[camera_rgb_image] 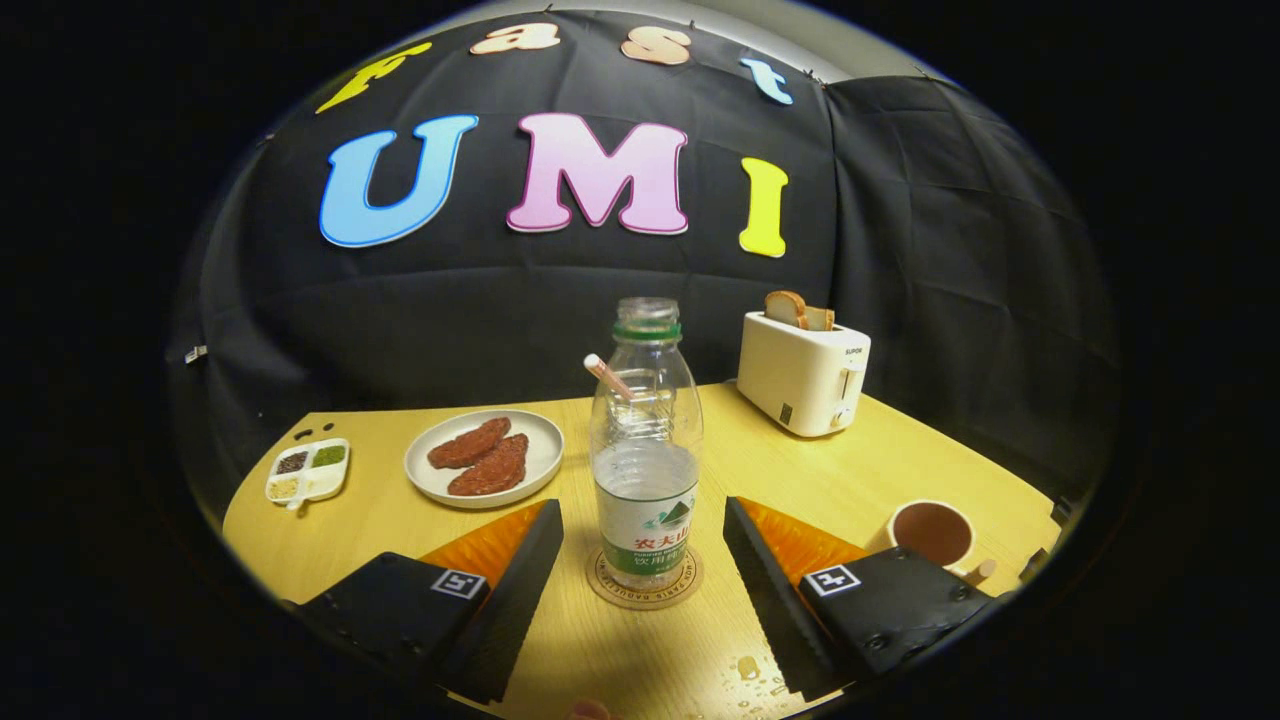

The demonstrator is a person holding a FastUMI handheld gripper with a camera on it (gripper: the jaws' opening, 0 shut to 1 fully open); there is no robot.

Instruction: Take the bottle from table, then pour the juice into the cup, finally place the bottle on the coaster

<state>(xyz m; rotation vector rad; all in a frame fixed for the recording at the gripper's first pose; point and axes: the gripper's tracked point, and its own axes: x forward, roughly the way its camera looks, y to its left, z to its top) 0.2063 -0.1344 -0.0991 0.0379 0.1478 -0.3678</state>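
Bottle: clear plastic water bottle upright on round cork coaster, seemingly delivered.
Jaws: gripper wide, flanking it untouched.

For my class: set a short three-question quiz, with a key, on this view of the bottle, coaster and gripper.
1. True or false: the bottle stands upright on the coaster.
2. Which lies beside the gripper's right finger: A toaster, B cup, C plate?
3. Fill in: the gripper's fingers are ___, one on each side of the bottle, neither touching it.

Key: 1 true. 2 B, the cup. 3 open.
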